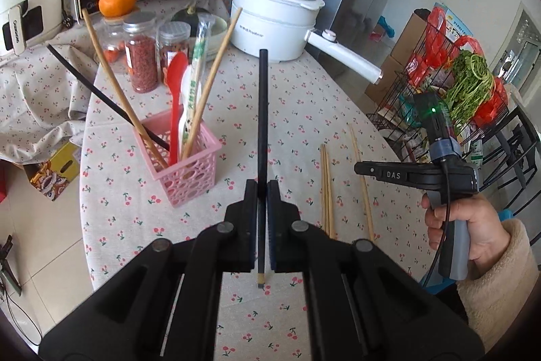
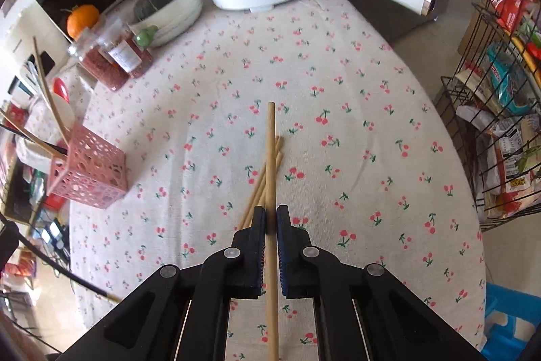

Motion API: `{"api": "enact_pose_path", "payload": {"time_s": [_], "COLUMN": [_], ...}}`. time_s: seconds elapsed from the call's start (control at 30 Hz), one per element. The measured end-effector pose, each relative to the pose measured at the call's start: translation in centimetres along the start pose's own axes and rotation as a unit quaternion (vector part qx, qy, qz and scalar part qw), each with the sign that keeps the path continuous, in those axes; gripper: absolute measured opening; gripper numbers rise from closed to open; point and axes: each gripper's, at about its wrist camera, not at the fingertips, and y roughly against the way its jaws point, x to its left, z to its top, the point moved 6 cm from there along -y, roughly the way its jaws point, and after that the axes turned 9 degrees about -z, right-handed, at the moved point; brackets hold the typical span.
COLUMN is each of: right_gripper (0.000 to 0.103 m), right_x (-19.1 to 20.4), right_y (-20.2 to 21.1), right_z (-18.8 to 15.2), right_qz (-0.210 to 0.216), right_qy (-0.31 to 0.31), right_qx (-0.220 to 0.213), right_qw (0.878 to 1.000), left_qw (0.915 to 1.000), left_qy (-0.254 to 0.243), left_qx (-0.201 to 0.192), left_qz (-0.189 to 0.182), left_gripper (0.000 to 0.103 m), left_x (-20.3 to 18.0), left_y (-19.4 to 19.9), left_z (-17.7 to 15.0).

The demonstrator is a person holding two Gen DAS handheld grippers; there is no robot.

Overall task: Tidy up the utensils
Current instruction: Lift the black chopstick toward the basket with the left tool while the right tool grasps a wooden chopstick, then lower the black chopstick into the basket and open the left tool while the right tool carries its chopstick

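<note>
Pink basket (image 1: pixel 187 163) w/ utensils, jars (image 1: pixel 141 56) behind.

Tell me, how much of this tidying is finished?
Partly. The pink basket already holds wooden chopsticks, a black one and a red spoon. The left gripper grips a black chopstick; the right gripper grips a wooden chopstick. A few loose chopsticks still lie on the tablecloth.

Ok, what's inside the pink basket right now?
The pink basket holds two wooden chopsticks, a black chopstick, a red spoon, a white spoon and wrapped chopsticks. Its bottom is hidden.
</note>
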Motion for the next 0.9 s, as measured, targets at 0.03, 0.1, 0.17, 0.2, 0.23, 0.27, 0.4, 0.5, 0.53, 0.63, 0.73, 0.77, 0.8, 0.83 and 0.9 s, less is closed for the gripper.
{"api": "enact_pose_path", "payload": {"time_s": [0.03,0.1,0.17,0.2,0.23,0.27,0.4,0.5,0.53,0.63,0.73,0.77,0.8,0.83,0.9], "right_gripper": [0.006,0.006,0.006,0.006,0.006,0.006,0.006,0.006,0.006,0.006,0.006,0.006,0.006,0.006,0.006], "right_x": [-0.1,-0.3,-0.3,-0.2,-0.1,0.0,0.1,0.8,1.0,1.7,2.2,2.4,2.6,2.8,3.2], "right_y": [1.2,3.7,6.1,7.3,8.4,9.4,12.1,12.8,12.8,12.5,12.2,12.2,12.2,12.2,12.3], "right_z": [0.2,0.8,1.7,2.2,2.9,3.4,4.3,4.3,4.3,4.1,4.0,4.1,4.1,4.0,4.0], "right_qz": [0.014,0.041,0.051,0.049,0.048,0.047,0.067,0.080,0.082,0.088,0.092,0.093,0.096,0.099,0.104], "right_qy": [-0.004,-0.017,-0.021,-0.019,-0.016,-0.014,-0.022,-0.018,-0.017,-0.012,-0.010,-0.010,-0.010,-0.010,-0.012], "right_qx": [-0.016,-0.053,-0.095,-0.120,-0.144,-0.166,-0.211,-0.217,-0.217,-0.212,-0.212,-0.213,-0.213,-0.214,-0.218], "right_qw": [1.000,0.998,0.994,0.991,0.988,0.985,0.975,0.973,0.973,0.973,0.973,0.973,0.972,0.972,0.970], "left_qw": [0.9998,0.9983,0.9950,0.9927,0.9895,0.9855,0.9753,0.9741,0.9745,0.9773,0.9811,0.9820,0.9829,0.9836,0.9847], "left_qy": [-0.003,-0.003,0.000,0.002,0.004,0.007,0.013,0.021,0.021,0.028,0.057,0.066,0.072,0.075,0.079], "left_qx": [-0.018,-0.059,-0.100,-0.121,-0.144,-0.168,-0.217,-0.219,-0.215,-0.191,-0.160,-0.151,-0.142,-0.133,-0.118], "left_qz": [0.002,0.003,0.005,0.007,0.013,0.022,0.039,0.053,0.061,0.088,0.091,0.092,0.093,0.096,0.100], "left_gripper": [0.006,0.006,0.006,0.006,0.006,0.006,0.006,0.006,0.006,0.006,0.006,0.006,0.006,0.006,0.006], "left_x": [-0.1,0.0,0.2,0.3,0.5,0.7,1.9,3.0,3.4,4.4,6.1,6.7,7.1,7.4,8.0], "left_y": [0.9,3.0,5.0,5.9,6.9,7.9,9.6,9.1,8.7,7.7,6.1,5.5,4.9,4.4,3.4], "left_z": [0.6,1.8,3.0,3.5,4.1,4.6,6.0,6.4,6.4,6.2,5.7,5.6,5.4,5.2,5.1]}}
